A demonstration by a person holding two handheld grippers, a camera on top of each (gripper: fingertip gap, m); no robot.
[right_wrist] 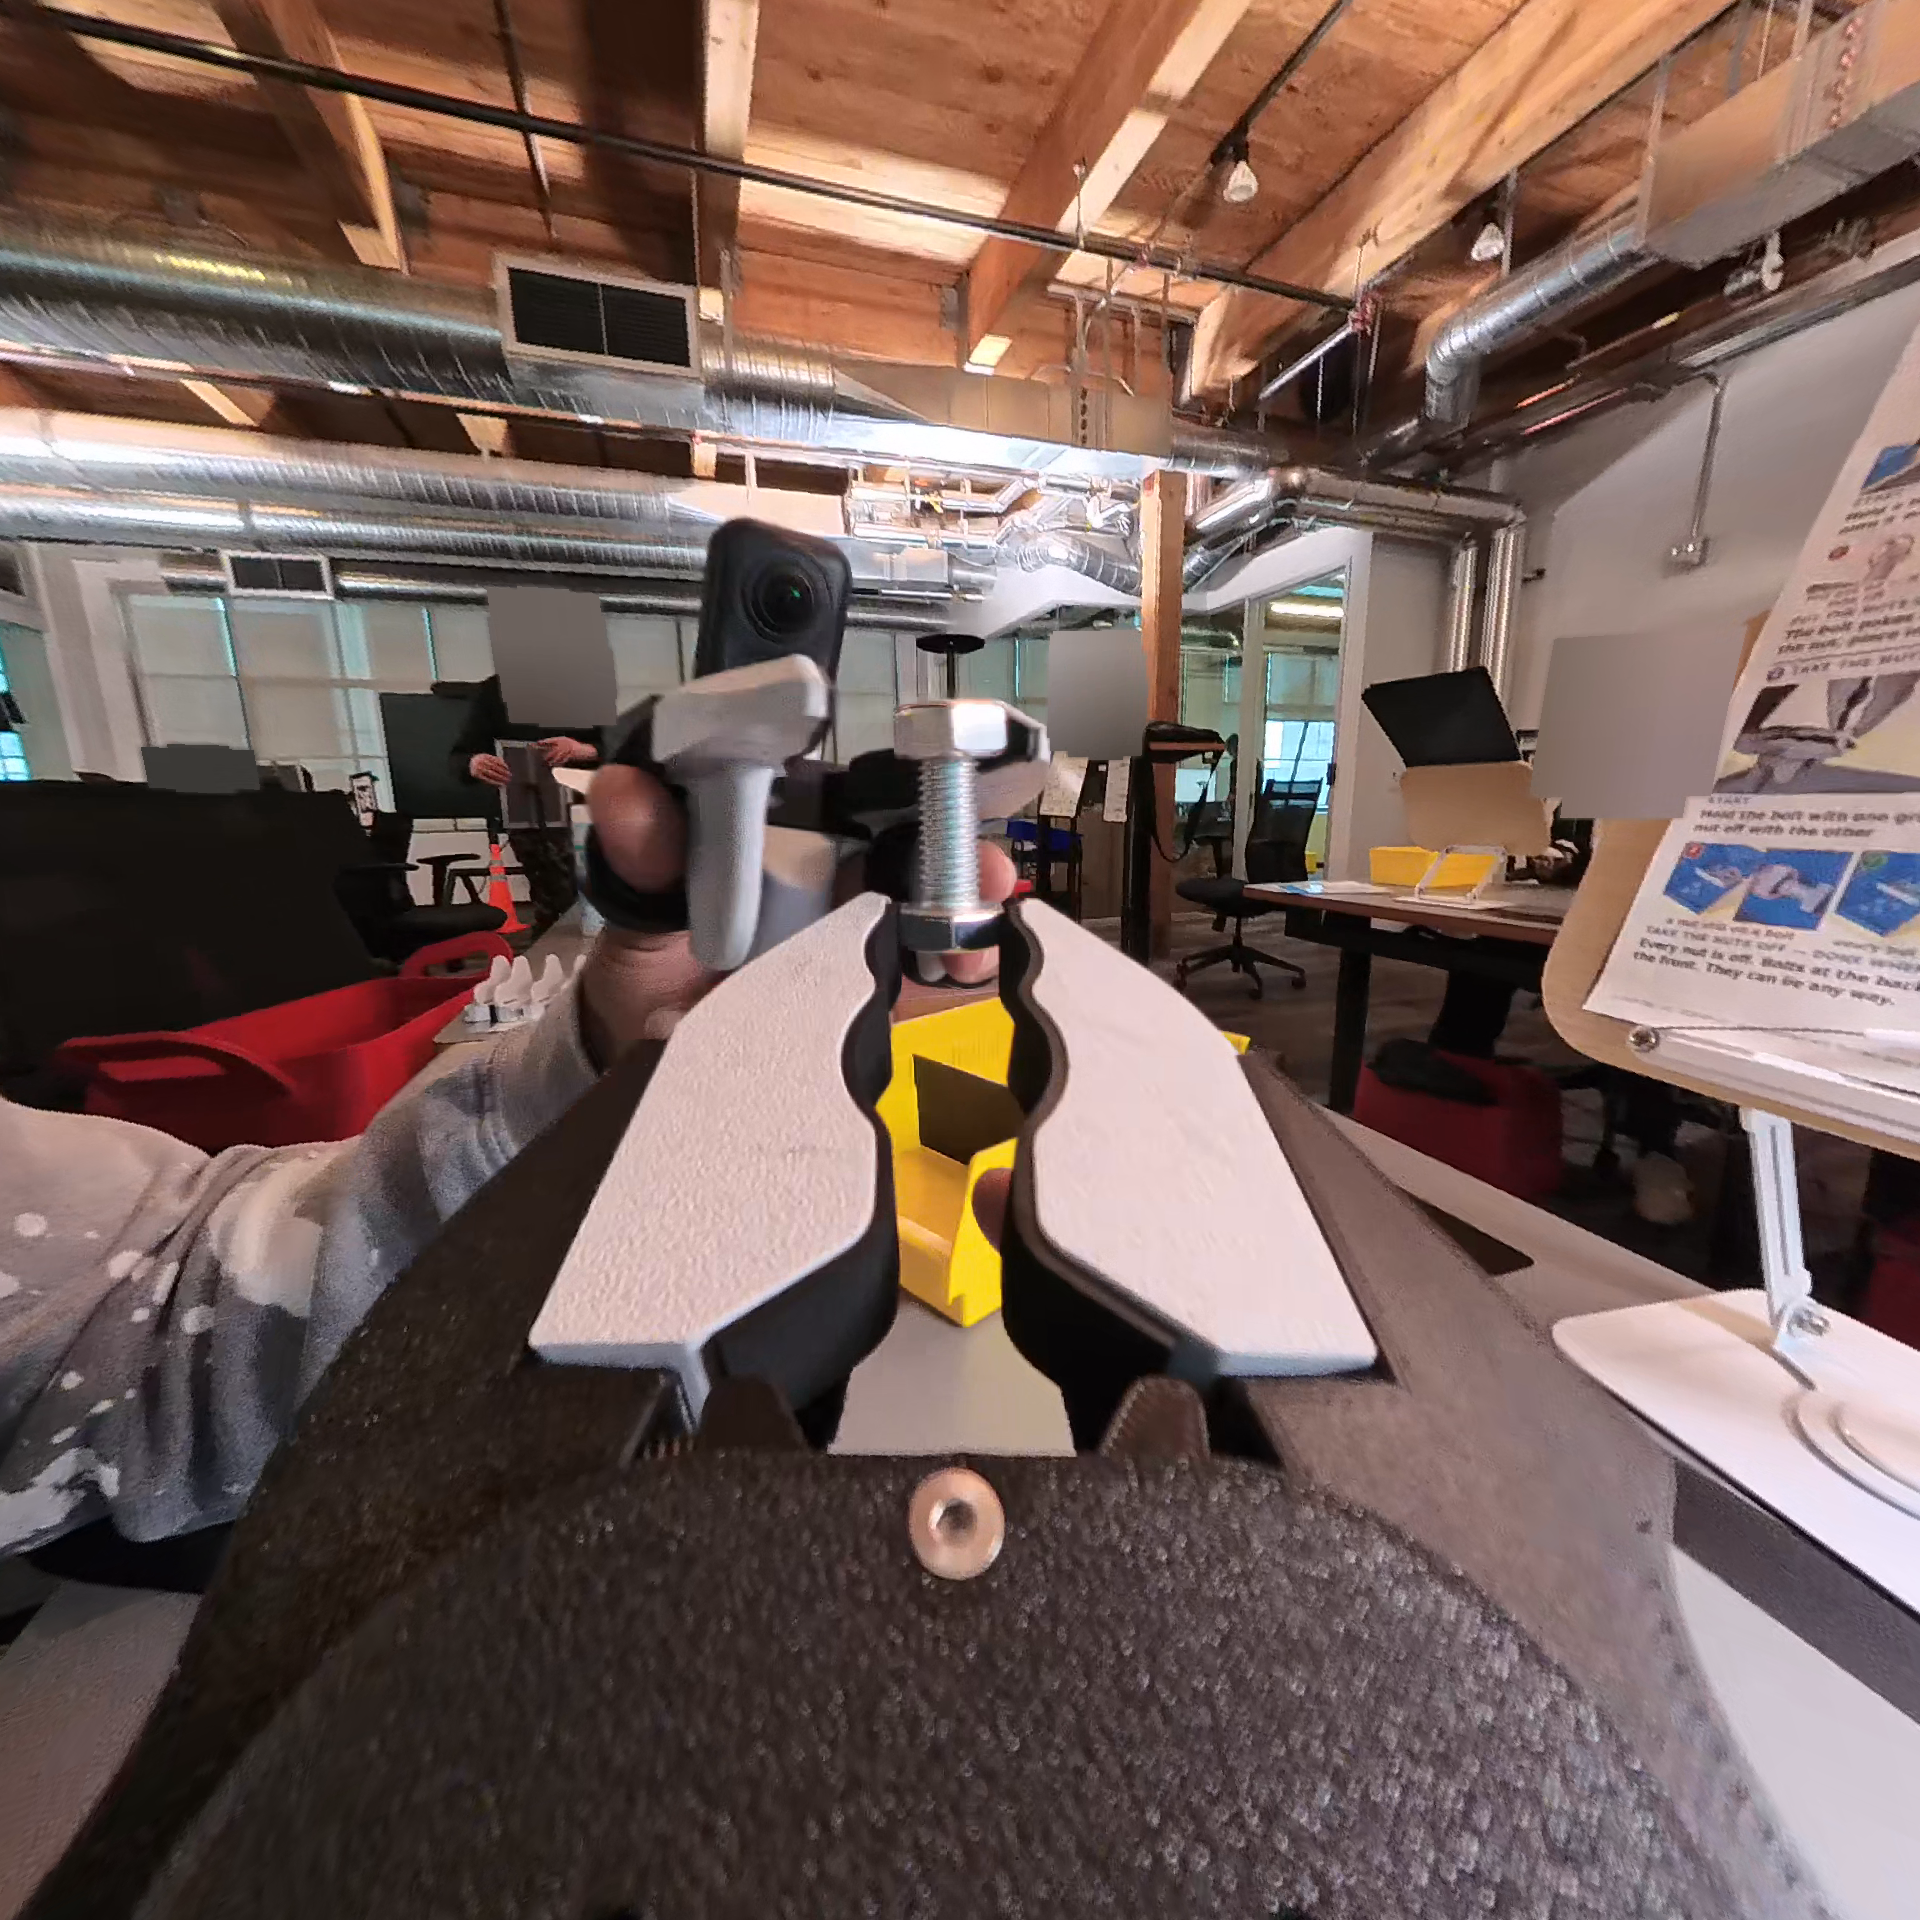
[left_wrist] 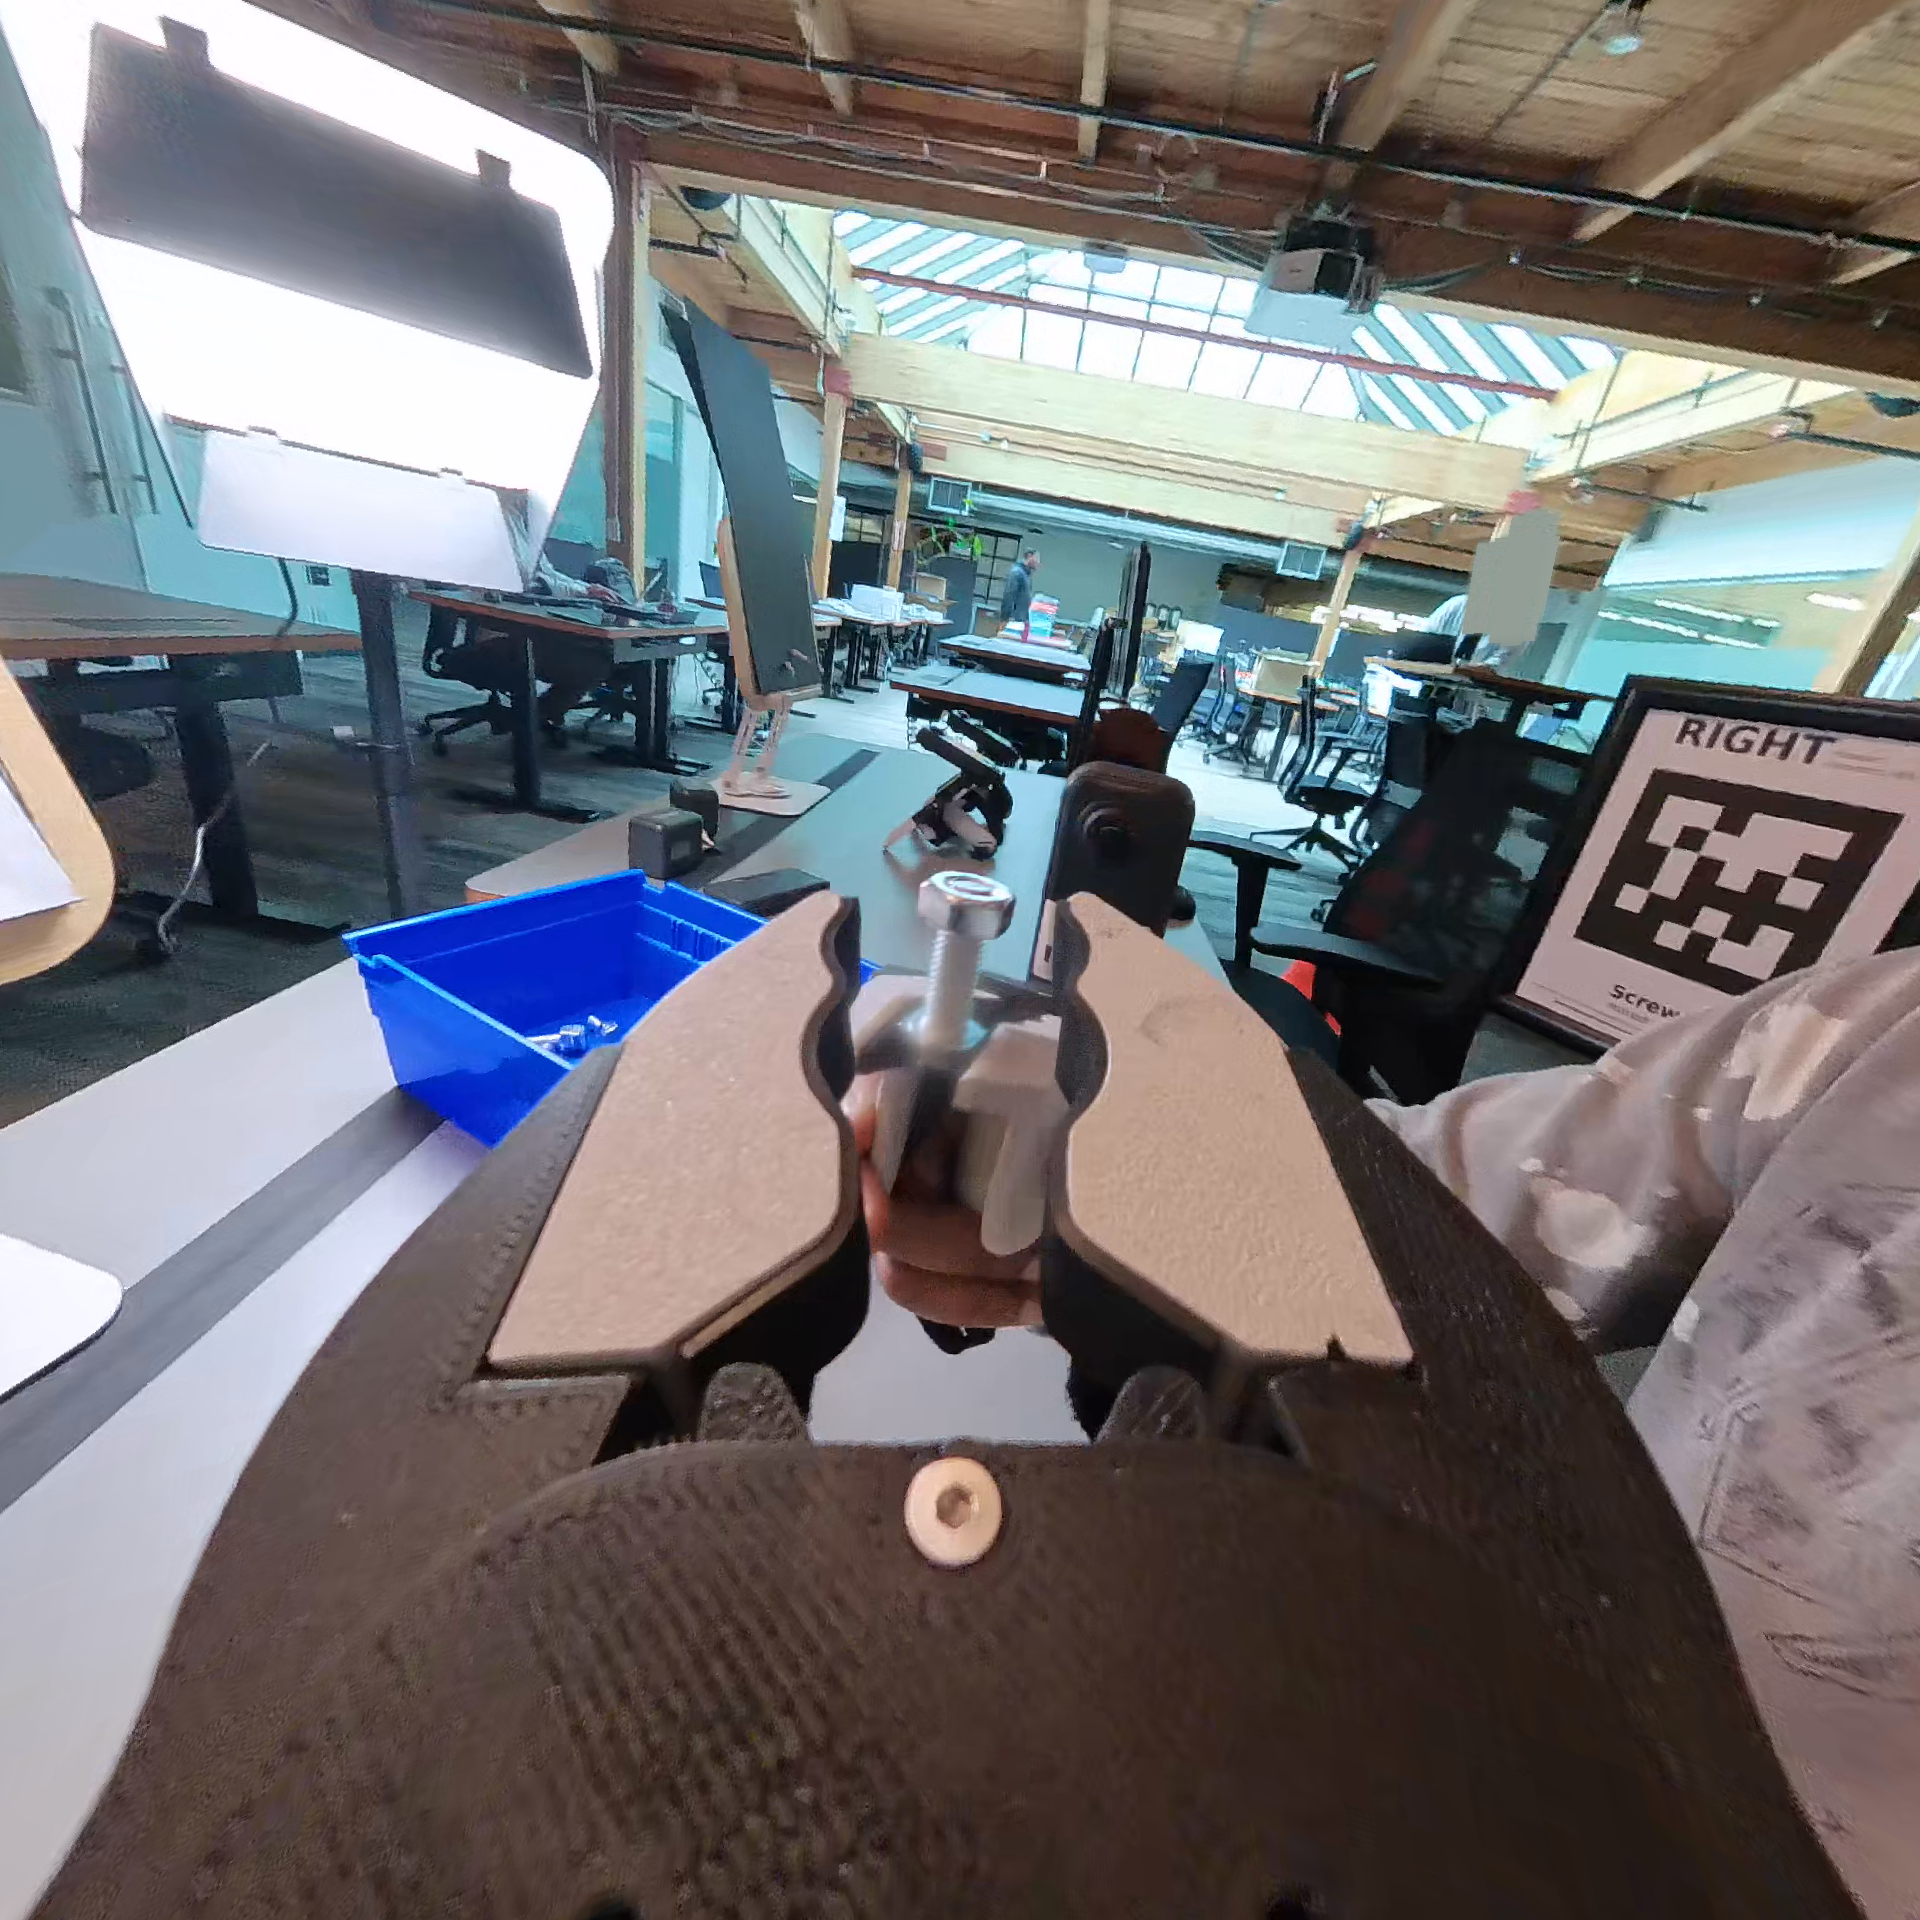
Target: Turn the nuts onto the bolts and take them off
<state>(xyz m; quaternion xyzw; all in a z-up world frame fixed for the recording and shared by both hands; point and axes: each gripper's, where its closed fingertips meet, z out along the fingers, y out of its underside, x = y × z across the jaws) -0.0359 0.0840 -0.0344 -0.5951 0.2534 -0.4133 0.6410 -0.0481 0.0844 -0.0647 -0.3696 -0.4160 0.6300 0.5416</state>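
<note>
A silver bolt [right_wrist: 948,821] stands upright in the air between my two grippers. My right gripper [right_wrist: 948,925] is shut on the flanged nut [right_wrist: 940,932] at the shaft's lower end. The bolt's hex head [left_wrist: 966,899] sits between the tips of my left gripper [left_wrist: 961,920], with a small gap showing on each side, so that gripper looks open. In the left wrist view the right gripper's pale fingers [left_wrist: 1003,1091] clamp the nut end from below. In the right wrist view the left gripper [right_wrist: 914,743] flanks the hex head [right_wrist: 961,727].
A blue bin [left_wrist: 468,997] holding a few bolts stands on the pale table [left_wrist: 156,1153] to the left. A yellow bin [right_wrist: 940,1195] lies under the right gripper. A red basket [right_wrist: 260,1049] is at left, an instruction stand [right_wrist: 1766,935] at right, and a framed marker sign [left_wrist: 1745,883] stands by. Only a small space, under 4 cm, lies between the two pairs of fingers.
</note>
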